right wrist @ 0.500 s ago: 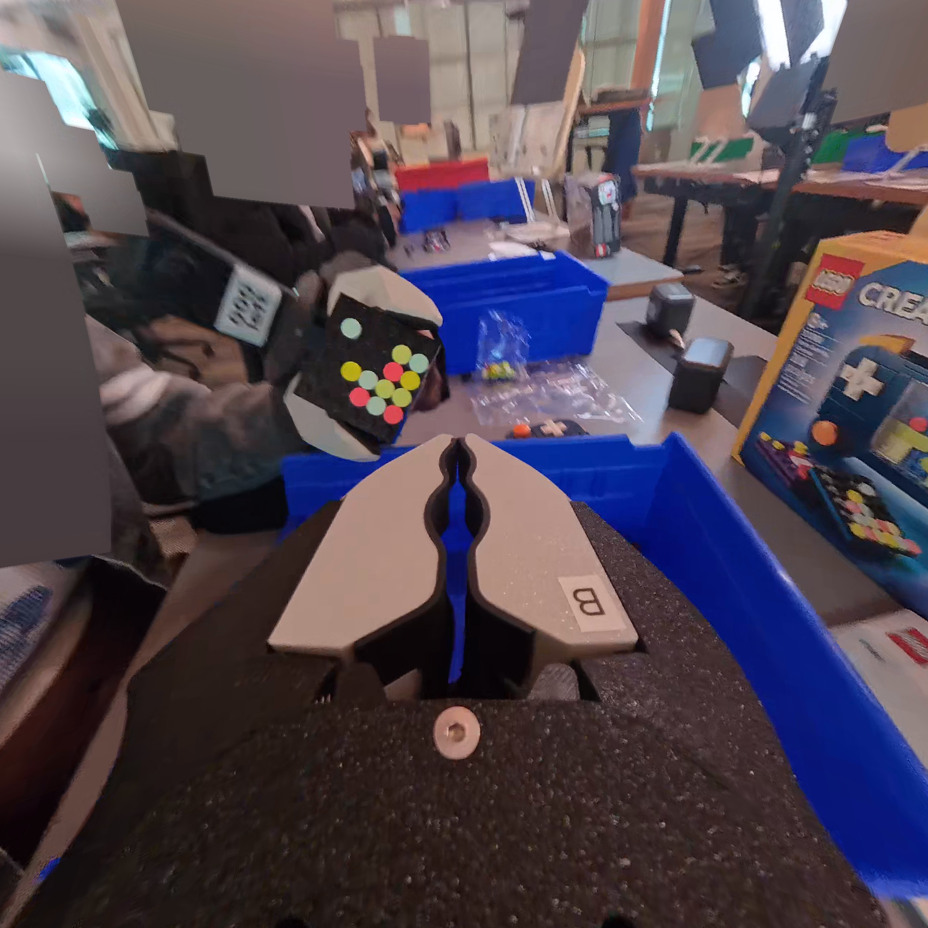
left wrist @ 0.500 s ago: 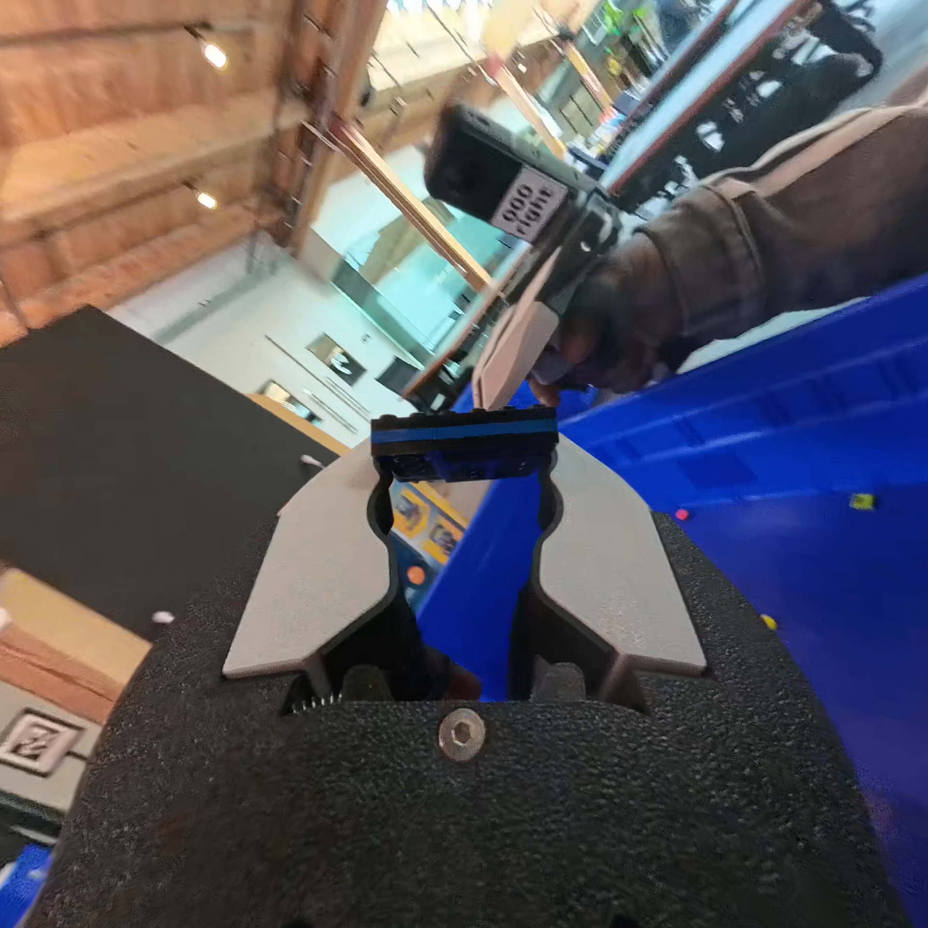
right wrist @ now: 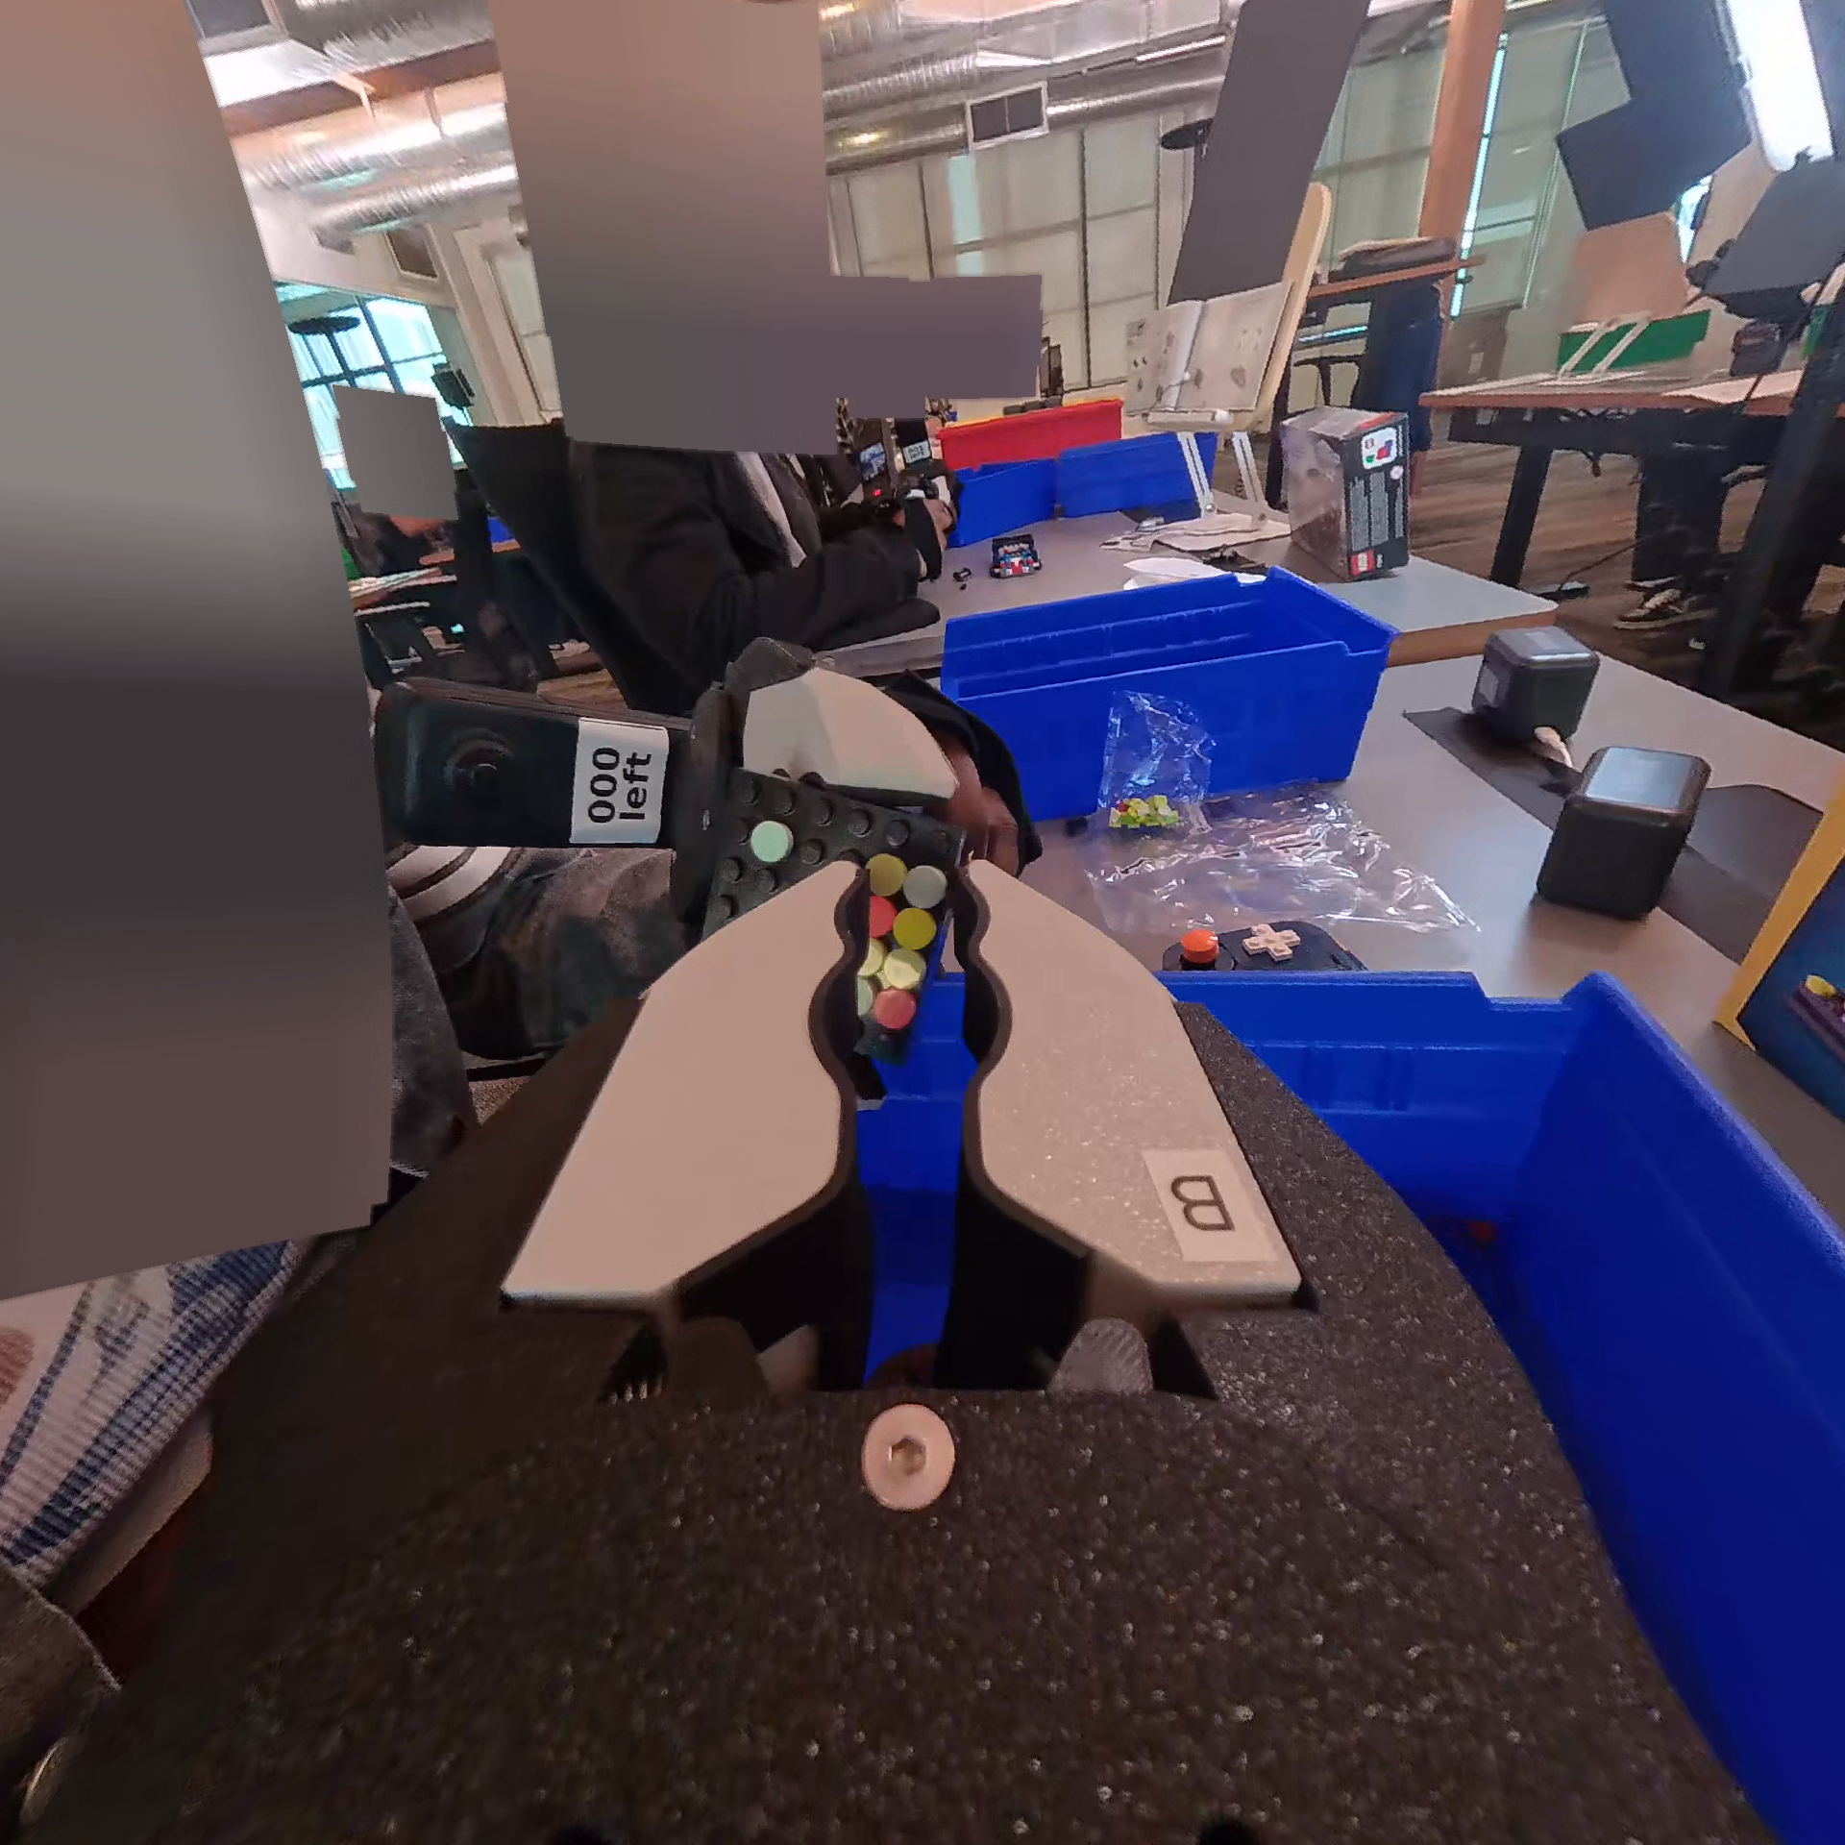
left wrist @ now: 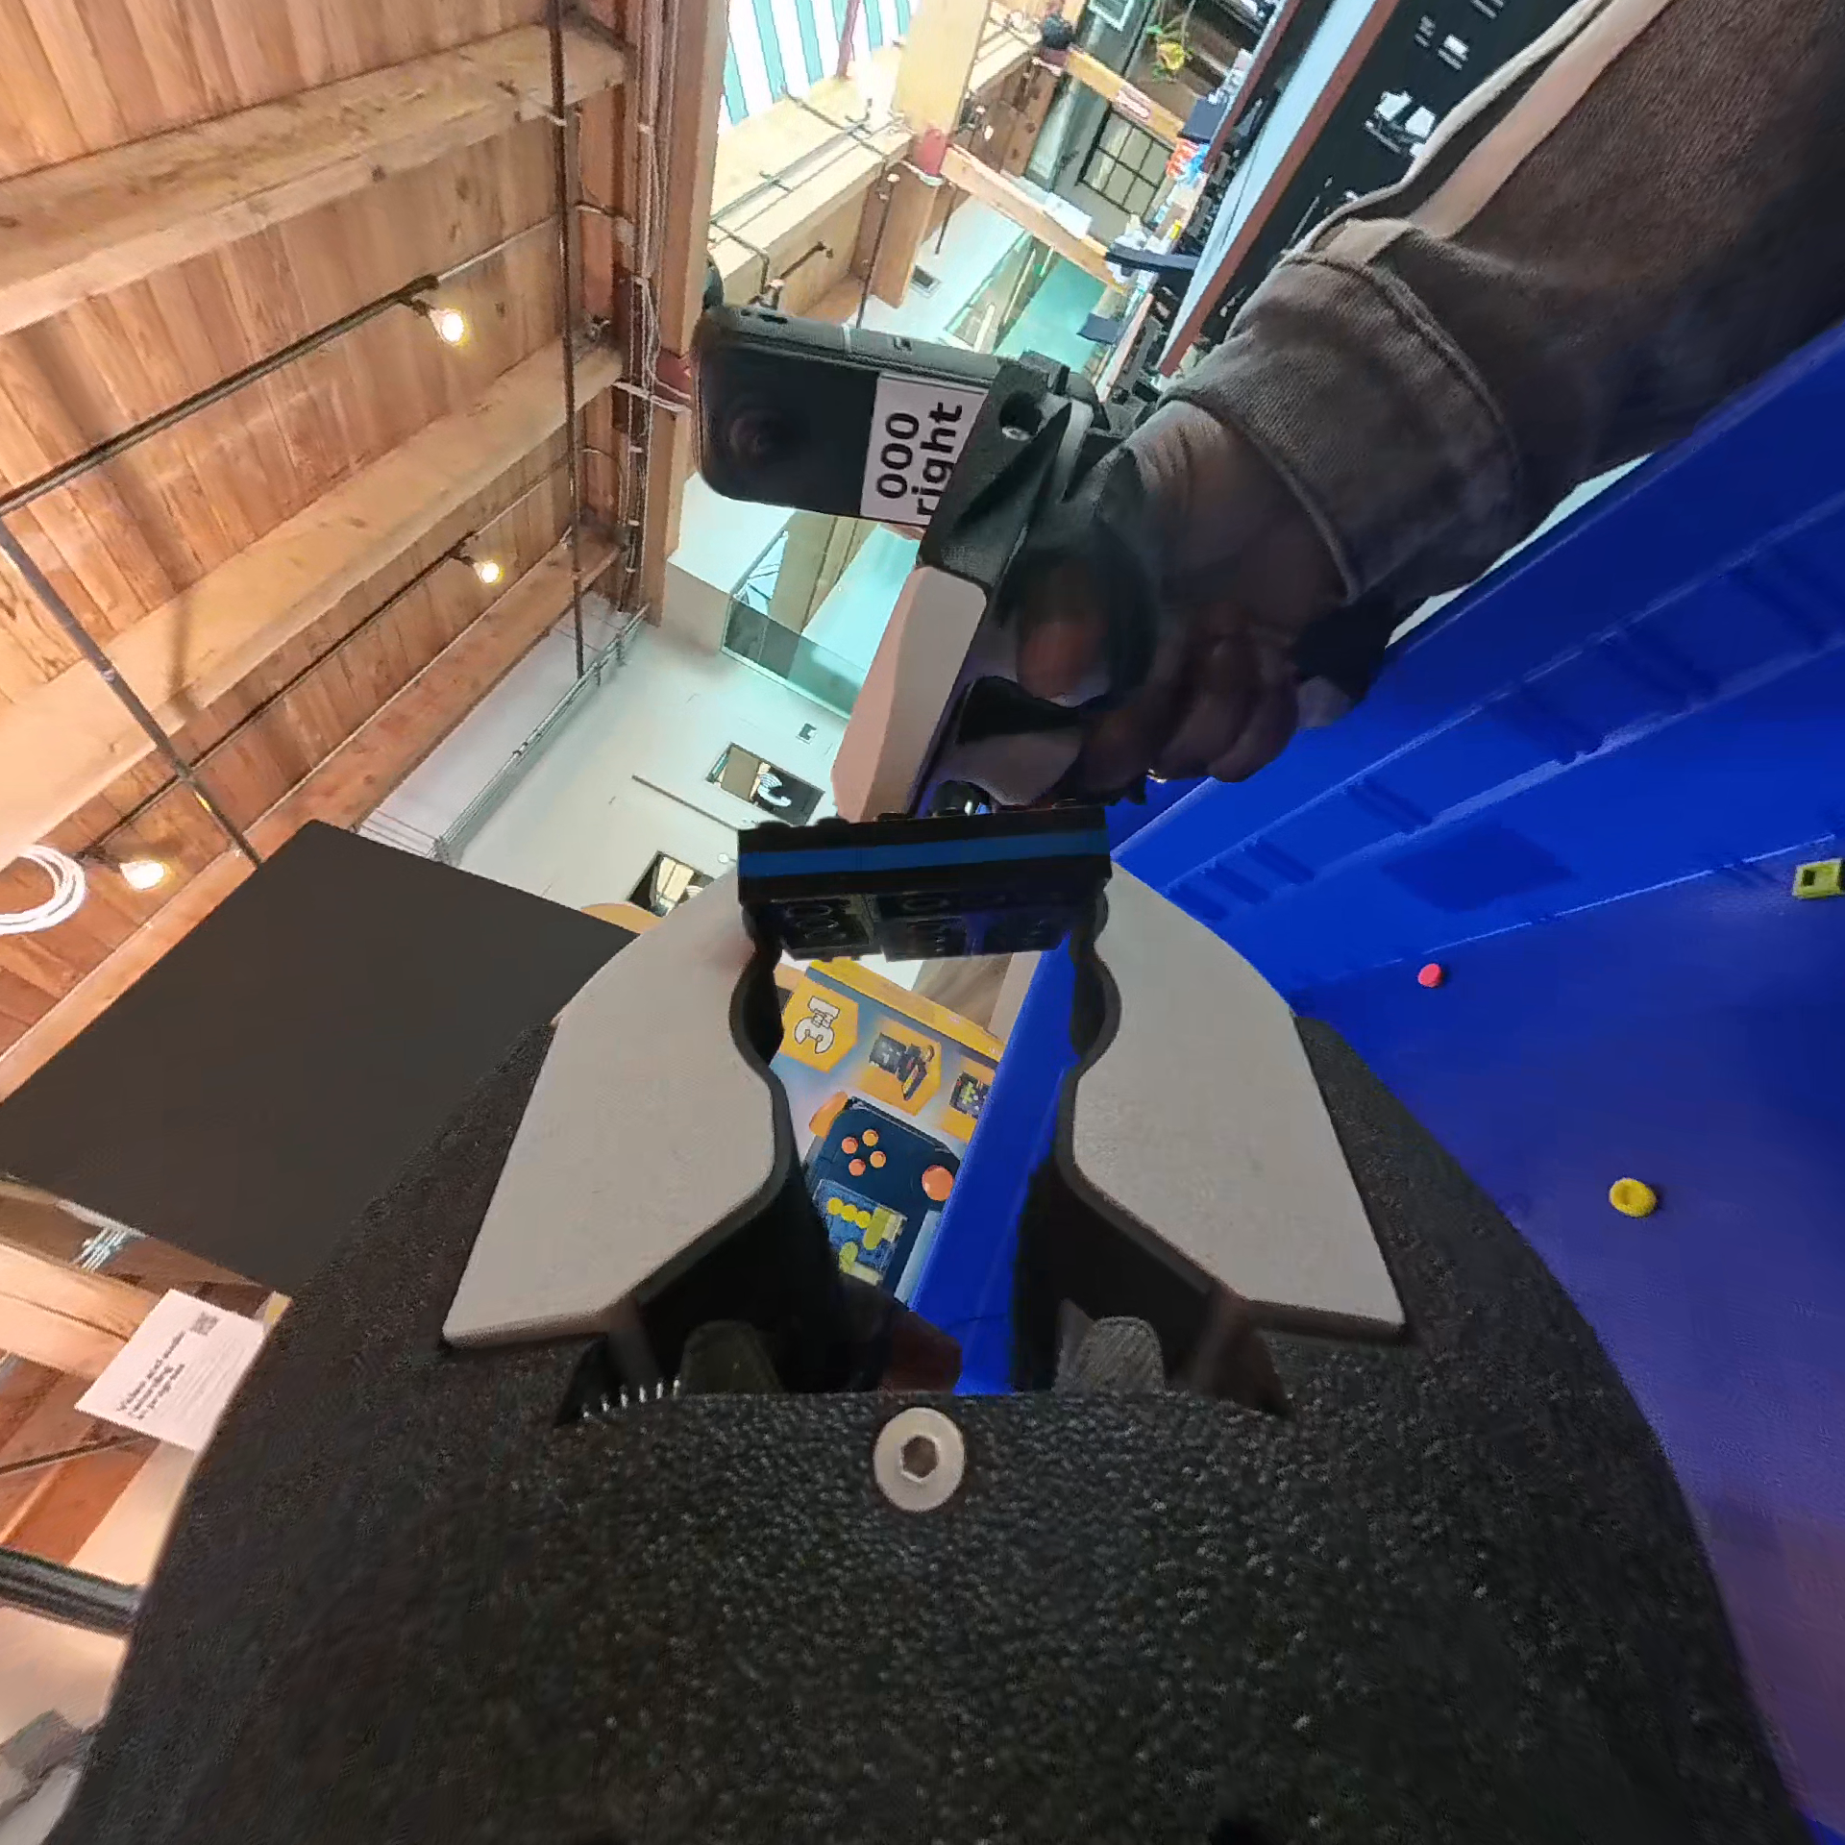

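Left wrist view, left gripper: its two grey fingers clench a black plate of toy bricks with a blue stripe at the tips, the plate seen edge-on across both fingertips.
Left wrist view, right gripper: held by a gloved hand, it comes from above; its tips are just behind the plate's upper edge.
Left wrist view, surroundings: a large blue plastic bin lies at the right, with a small yellow round stud and a small red stud on its floor.
Right wrist view, right gripper: the jaws stand a little apart, and the plate with its coloured round studs shows in the gap just beyond them; I cannot tell if they touch it.
Right wrist view, left gripper: it grips the plate from the left side.
Right wrist view, surroundings: the blue bin is below, a clear plastic bag on the grey table behind.
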Motion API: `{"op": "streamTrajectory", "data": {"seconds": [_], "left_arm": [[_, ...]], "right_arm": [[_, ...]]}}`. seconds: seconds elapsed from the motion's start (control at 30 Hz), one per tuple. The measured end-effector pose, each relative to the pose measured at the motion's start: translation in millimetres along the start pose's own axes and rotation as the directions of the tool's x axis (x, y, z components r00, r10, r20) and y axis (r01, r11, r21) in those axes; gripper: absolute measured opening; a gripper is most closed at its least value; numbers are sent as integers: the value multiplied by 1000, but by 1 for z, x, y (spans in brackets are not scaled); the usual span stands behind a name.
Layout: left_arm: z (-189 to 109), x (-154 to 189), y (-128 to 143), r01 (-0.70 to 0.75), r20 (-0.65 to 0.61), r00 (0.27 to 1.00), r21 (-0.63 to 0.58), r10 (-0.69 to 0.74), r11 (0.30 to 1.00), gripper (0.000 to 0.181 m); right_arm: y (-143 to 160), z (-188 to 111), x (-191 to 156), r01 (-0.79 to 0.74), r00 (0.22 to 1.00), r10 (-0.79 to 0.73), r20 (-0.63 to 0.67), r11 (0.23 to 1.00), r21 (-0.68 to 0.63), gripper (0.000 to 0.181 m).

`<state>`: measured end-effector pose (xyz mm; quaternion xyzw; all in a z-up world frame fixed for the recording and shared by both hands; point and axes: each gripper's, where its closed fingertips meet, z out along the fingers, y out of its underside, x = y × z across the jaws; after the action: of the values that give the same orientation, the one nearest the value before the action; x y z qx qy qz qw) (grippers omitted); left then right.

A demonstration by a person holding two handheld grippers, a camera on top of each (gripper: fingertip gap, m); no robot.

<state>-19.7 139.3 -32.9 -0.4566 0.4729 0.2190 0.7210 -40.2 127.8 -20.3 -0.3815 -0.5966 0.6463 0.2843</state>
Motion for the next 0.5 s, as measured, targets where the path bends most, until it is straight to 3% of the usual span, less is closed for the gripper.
{"op": "streamTrajectory", "data": {"seconds": [0.2, 0.5], "left_arm": [[-1, -1, 8, -105, 14, 994, -83, 107, 991, 55], [-3, 2, 21, -18, -39, 999, -145, 13, 989, 55]], "right_arm": [[2, 3, 5, 108, 989, -113, -94, 992, -62, 15], [7, 5, 13, 278, 926, -307, -218, 948, -155, 14]]}}
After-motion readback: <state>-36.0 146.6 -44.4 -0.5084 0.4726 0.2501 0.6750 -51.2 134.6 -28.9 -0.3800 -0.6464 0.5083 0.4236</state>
